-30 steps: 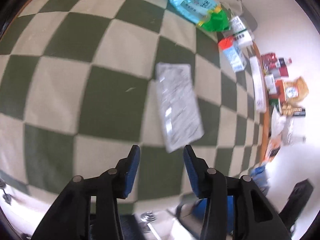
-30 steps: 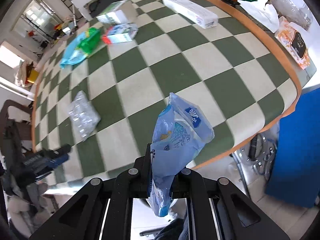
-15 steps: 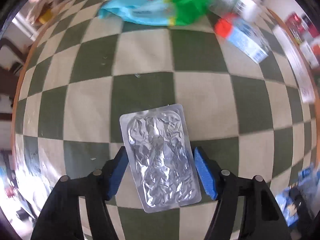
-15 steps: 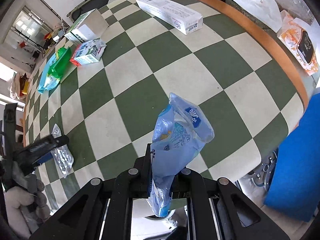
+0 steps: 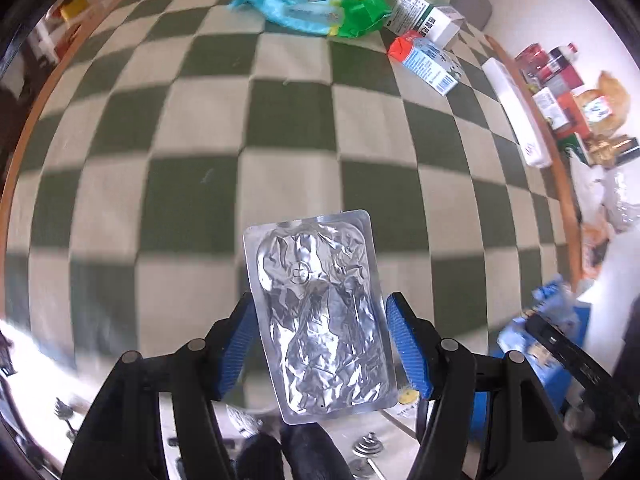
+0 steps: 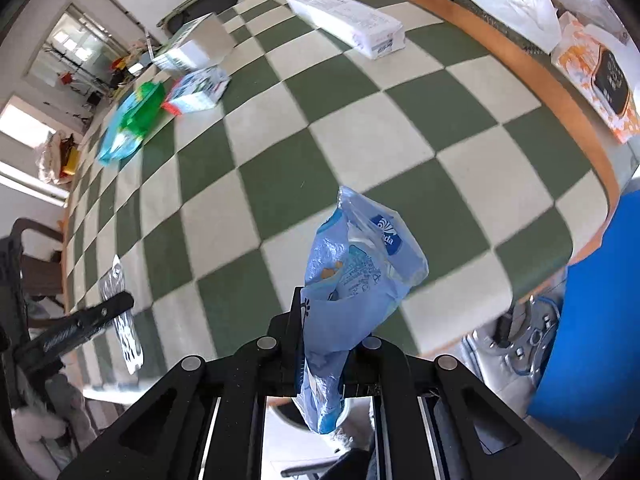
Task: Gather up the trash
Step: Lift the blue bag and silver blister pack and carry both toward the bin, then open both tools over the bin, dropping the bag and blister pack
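My left gripper [image 5: 320, 344] has the foil tray [image 5: 320, 316] between its blue pads [image 5: 406, 346]; the left pad looks to touch its edge, a sliver of gap shows at the right, so I can't tell if it's gripped. The tray's near end hangs past the table [image 5: 192, 120] edge. My right gripper [image 6: 326, 350] is clamped on the blue bag [image 6: 356, 276], its bottom hidden between the fingers. Far across the table: a teal bag [image 5: 308, 4] and cartons [image 5: 426, 60], blurred.

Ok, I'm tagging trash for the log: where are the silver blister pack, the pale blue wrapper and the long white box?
silver blister pack [image 5: 320, 312]: left wrist view, middle of its crinkled foil.
pale blue wrapper [image 6: 356, 280]: right wrist view, its printed middle.
long white box [image 6: 346, 18]: right wrist view, middle of its top face.
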A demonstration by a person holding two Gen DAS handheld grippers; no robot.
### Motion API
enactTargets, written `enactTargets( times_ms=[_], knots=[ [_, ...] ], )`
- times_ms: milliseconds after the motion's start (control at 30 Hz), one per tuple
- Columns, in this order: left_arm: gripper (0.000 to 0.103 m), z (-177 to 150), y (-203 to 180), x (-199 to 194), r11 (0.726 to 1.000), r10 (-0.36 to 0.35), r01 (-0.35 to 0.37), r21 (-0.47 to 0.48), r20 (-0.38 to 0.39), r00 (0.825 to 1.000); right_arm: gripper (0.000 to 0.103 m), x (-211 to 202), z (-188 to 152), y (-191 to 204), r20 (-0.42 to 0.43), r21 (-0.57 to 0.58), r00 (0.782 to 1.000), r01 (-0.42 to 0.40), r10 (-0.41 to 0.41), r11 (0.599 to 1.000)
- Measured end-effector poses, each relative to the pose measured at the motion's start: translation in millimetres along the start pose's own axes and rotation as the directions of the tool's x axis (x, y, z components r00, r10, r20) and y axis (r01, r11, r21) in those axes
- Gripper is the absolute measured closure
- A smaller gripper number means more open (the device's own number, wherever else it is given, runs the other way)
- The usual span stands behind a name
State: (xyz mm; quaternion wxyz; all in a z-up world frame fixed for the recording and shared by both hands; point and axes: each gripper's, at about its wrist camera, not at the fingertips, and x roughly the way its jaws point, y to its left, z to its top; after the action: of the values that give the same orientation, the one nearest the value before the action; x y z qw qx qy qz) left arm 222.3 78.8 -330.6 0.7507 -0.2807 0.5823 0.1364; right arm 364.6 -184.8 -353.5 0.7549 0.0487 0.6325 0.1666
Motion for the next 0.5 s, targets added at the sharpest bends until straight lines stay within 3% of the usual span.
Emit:
enactTargets(
  times_ms=[133, 267, 433, 500],
  knots=[
    [0.041, -54.6, 30.1, -19.1, 0.998, -0.038, 0.038, -0.044, -0.012, 0.999, 0.092, -2.4, -42.9, 5.7, -0.046, -0.035, 0.998, -0.055, 0.053, 0.998],
    [0.041, -115.5, 65.6, -13.7, 0.996, -0.042, 0.036, -0.087, -0.06, 0.997, 0.092, 11.8, -111.1, 6.2, -0.144, -0.053, 0.985, -0.104, 0.095, 0.993],
    [0.041, -165.7, 113.6, 55.9, 0.986, -0.038, 0.01, -0.164, -0.165, 0.986, 0.092, 83.8, -195.7, 1.1, -0.329, -0.012, 0.931, -0.172, 0.159, 0.985],
    [0.041, -179.0, 132.1, 94.3, 0.981, -0.042, 0.003, -0.192, -0.196, 0.98, 0.092, 135.5, -229.1, -5.5, -0.405, 0.058, 0.89, -0.201, 0.208, 0.978]
  ],
)
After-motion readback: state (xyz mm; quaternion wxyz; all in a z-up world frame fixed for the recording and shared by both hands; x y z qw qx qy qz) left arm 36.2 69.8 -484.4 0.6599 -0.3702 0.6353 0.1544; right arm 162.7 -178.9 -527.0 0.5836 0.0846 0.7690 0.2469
